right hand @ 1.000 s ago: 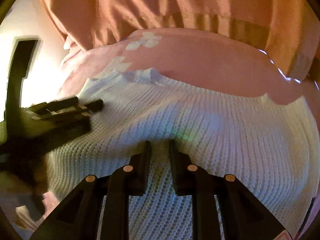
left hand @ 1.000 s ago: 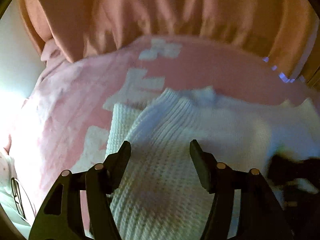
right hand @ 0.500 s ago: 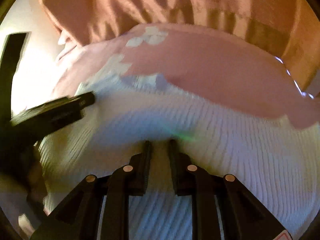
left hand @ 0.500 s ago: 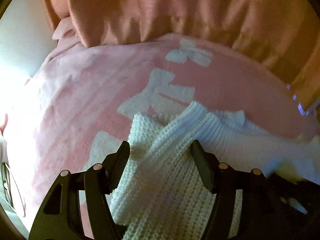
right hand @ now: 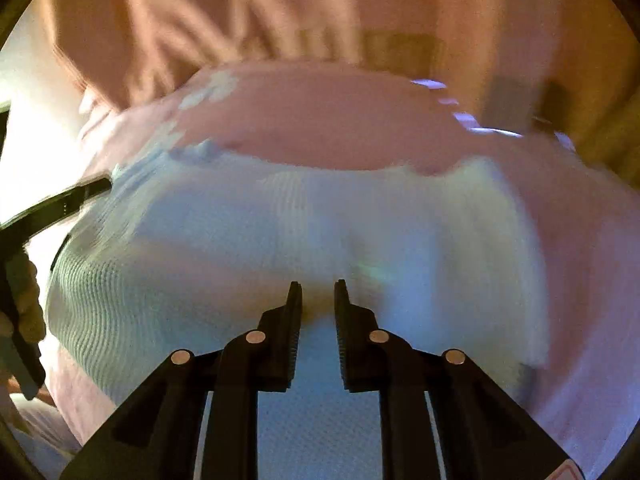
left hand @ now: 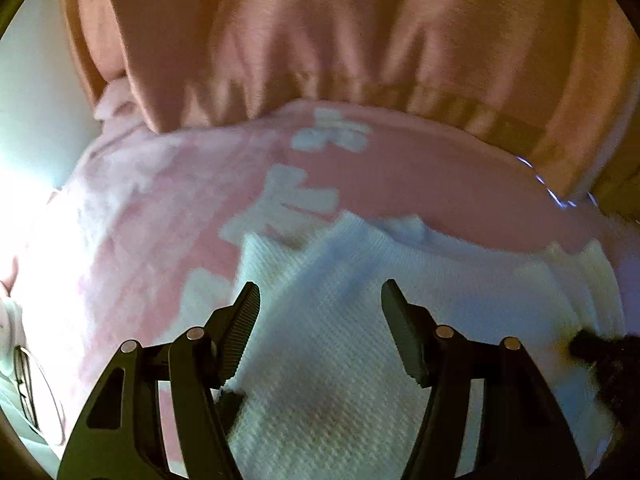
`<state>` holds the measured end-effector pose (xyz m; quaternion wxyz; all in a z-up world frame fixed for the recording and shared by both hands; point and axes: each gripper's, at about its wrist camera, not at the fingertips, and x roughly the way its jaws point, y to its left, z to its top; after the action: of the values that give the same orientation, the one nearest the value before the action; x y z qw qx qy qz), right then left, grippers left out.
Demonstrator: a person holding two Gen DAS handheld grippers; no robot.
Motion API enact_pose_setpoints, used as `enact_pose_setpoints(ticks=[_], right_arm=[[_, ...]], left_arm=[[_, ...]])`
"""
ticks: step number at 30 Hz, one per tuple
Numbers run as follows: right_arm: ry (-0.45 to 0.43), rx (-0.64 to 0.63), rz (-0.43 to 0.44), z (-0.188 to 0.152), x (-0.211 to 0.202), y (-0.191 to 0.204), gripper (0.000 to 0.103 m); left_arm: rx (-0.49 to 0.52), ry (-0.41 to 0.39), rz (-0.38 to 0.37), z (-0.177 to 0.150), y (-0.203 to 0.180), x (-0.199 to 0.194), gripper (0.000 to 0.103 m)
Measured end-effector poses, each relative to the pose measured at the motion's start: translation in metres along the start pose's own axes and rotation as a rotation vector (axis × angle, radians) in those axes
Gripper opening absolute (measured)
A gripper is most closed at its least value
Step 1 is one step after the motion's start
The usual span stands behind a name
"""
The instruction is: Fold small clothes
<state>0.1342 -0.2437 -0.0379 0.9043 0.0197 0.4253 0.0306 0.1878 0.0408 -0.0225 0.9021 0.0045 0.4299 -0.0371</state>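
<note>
A white knitted garment (left hand: pixel 340 344) lies on a pink blanket with white patterns (left hand: pixel 160 216). My left gripper (left hand: pixel 320 300) is open, its fingers straddling the garment's left part just above it. In the right wrist view the same garment (right hand: pixel 240 240) fills the middle, blurred by motion. My right gripper (right hand: pixel 318 300) is nearly closed, with a fold of the white knit pinched between its pads. The left gripper's finger (right hand: pixel 60 200) shows at the left edge of that view.
A person in a peach sweatshirt (left hand: pixel 320 40) stands right behind the blanket, also seen in the right wrist view (right hand: pixel 280 8). A bright white surface (left hand: pixel 28 120) lies at the far left. The right gripper's dark tip (left hand: pixel 600 352) shows at the right edge.
The left gripper stayed open and shifted over the garment's left part. The right gripper kept its grip and moved, dragging the knit so its right edge now shows folded over.
</note>
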Motion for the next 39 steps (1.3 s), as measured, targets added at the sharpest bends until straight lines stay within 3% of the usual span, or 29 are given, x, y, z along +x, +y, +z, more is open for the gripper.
enact_pose_setpoints(ticks=[3, 5, 6, 7, 9, 12, 15, 17, 20, 22, 25, 27, 34, 35, 37, 39], right_arm=[[0.002, 0.042, -0.072, -0.016, -0.013, -0.038, 0.019], [0.048, 0.063, -0.149, -0.026, -0.001, -0.061, 0.014], [0.067, 0.087, -0.136, -0.032, 0.005, -0.074, 0.005], [0.054, 0.143, -0.077, -0.036, 0.001, -0.086, 0.005], [0.037, 0.174, -0.061, -0.034, -0.012, -0.087, 0.006], [-0.02, 0.089, -0.104, -0.036, -0.028, -0.069, 0.014], [0.065, 0.041, -0.147, -0.047, -0.004, -0.065, 0.01], [0.047, 0.03, -0.159, -0.045, -0.008, -0.06, 0.01], [-0.029, 0.028, -0.111, -0.035, -0.029, -0.055, 0.016], [-0.054, 0.061, -0.111, -0.024, -0.03, -0.06, 0.033], [-0.068, 0.137, -0.105, -0.007, -0.022, -0.069, 0.036], [-0.072, 0.164, -0.099, 0.006, -0.015, -0.074, 0.046], [-0.037, 0.17, -0.147, 0.021, 0.022, -0.074, 0.051], [-0.041, 0.153, -0.165, 0.022, 0.024, -0.072, 0.047], [-0.057, 0.129, -0.161, 0.024, 0.023, -0.066, 0.008], [-0.096, 0.159, -0.126, 0.03, 0.012, -0.066, 0.007]], left_arm=[[0.043, 0.019, -0.034, -0.015, -0.012, -0.005, 0.061], [0.125, 0.012, 0.001, -0.026, -0.025, -0.003, 0.061], [0.167, 0.011, 0.04, -0.031, -0.031, 0.003, 0.061], [0.201, 0.02, 0.08, -0.035, -0.034, 0.01, 0.061], [0.217, 0.033, 0.122, -0.037, -0.033, 0.024, 0.063], [0.185, 0.034, 0.12, -0.03, -0.033, 0.019, 0.062], [0.175, 0.003, 0.087, -0.027, -0.04, 0.004, 0.062], [0.179, -0.011, 0.068, -0.027, -0.048, -0.006, 0.063], [0.189, -0.016, 0.044, -0.03, -0.059, -0.015, 0.068], [0.196, -0.019, 0.033, -0.031, -0.066, -0.02, 0.07], [0.2, -0.031, 0.028, -0.03, -0.074, -0.021, 0.071], [0.204, -0.032, 0.036, -0.029, -0.078, -0.018, 0.071], [0.174, 0.002, 0.03, -0.024, -0.078, -0.004, 0.071], [0.171, 0.005, 0.029, -0.024, -0.078, -0.002, 0.071], [0.162, 0.009, 0.031, -0.022, -0.076, 0.001, 0.072], [0.153, 0.015, 0.037, -0.02, -0.072, 0.006, 0.072]])
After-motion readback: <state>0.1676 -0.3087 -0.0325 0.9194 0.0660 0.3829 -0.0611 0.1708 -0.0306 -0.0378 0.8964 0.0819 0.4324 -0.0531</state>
